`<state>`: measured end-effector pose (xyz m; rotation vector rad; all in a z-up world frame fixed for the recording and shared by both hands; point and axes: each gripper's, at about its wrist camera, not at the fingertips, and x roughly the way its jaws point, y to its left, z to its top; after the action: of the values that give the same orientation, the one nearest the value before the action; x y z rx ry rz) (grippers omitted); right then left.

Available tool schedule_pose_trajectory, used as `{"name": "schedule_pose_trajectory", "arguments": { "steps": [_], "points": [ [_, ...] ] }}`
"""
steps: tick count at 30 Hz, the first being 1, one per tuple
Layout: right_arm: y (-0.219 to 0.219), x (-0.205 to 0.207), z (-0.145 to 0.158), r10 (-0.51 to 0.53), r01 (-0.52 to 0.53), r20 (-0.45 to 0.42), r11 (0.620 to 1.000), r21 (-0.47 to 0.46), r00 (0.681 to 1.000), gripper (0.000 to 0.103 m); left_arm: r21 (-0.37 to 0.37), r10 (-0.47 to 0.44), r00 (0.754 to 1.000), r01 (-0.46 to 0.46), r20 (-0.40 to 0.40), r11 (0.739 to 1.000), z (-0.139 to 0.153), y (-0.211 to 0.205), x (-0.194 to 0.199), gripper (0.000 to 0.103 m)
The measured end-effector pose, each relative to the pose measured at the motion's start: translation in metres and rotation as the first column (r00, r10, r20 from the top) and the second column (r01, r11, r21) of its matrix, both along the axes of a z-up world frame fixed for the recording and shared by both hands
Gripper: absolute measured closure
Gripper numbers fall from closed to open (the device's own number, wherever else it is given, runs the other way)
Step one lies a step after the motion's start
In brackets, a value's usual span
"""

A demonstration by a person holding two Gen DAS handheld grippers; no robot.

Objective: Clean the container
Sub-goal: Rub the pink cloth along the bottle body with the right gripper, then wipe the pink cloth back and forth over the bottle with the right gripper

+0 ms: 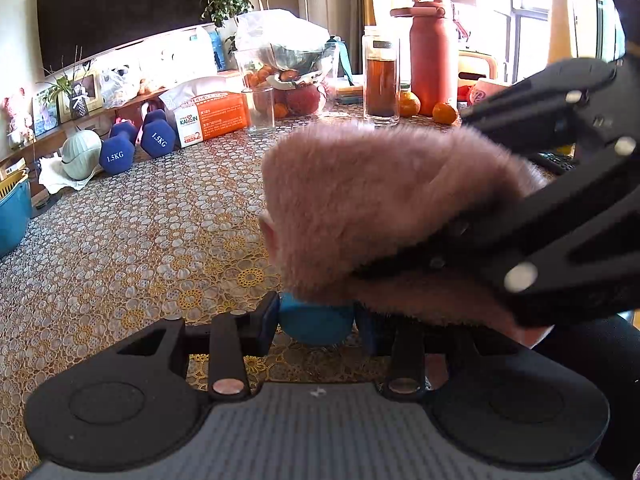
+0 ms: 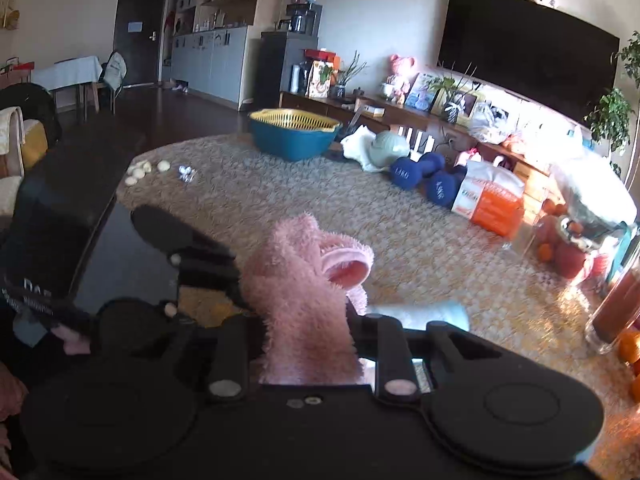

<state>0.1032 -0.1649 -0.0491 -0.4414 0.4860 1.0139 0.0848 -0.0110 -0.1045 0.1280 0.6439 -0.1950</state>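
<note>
My left gripper is shut on a blue container, low in the left wrist view. Most of it is hidden under a fluffy pink cloth that lies over it. My right gripper comes in from the right, shut on that cloth. In the right wrist view the pink cloth stands bunched between the fingers of the right gripper. A pale blue end of the container sticks out to its right. The left gripper reaches in from the left, touching the cloth.
On the lace tablecloth stand a glass tumbler, an orange tissue box, blue dumbbells, a jar of brown liquid, a red bottle and oranges. A teal basin and garlic cloves are farther off.
</note>
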Motion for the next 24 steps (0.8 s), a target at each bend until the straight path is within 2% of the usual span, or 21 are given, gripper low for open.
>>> {"name": "schedule_pose_trajectory", "arguments": {
  "steps": [4,10,16,24],
  "points": [
    [0.003,0.008,-0.014,-0.071,0.072,-0.018,0.997,0.017,0.997,0.079,-0.019,0.004,1.0,-0.004,-0.009,1.0,0.0,0.003,0.0,0.063],
    [0.003,0.029,-0.016,-0.123,0.124,-0.038,0.992,0.018,0.992,0.079,-0.036,0.005,1.0,-0.005,-0.013,0.999,0.0,0.006,0.001,0.063],
    [0.005,0.055,-0.015,-0.173,0.173,0.012,0.985,-0.025,0.985,0.078,-0.053,0.001,1.0,-0.002,-0.018,0.999,-0.001,0.009,0.002,0.064],
    [-0.004,0.104,-0.016,-0.263,0.265,0.036,0.962,-0.065,0.964,0.078,-0.064,-0.002,1.0,0.0,-0.019,0.998,-0.001,0.012,0.004,0.064]
  ]
}}
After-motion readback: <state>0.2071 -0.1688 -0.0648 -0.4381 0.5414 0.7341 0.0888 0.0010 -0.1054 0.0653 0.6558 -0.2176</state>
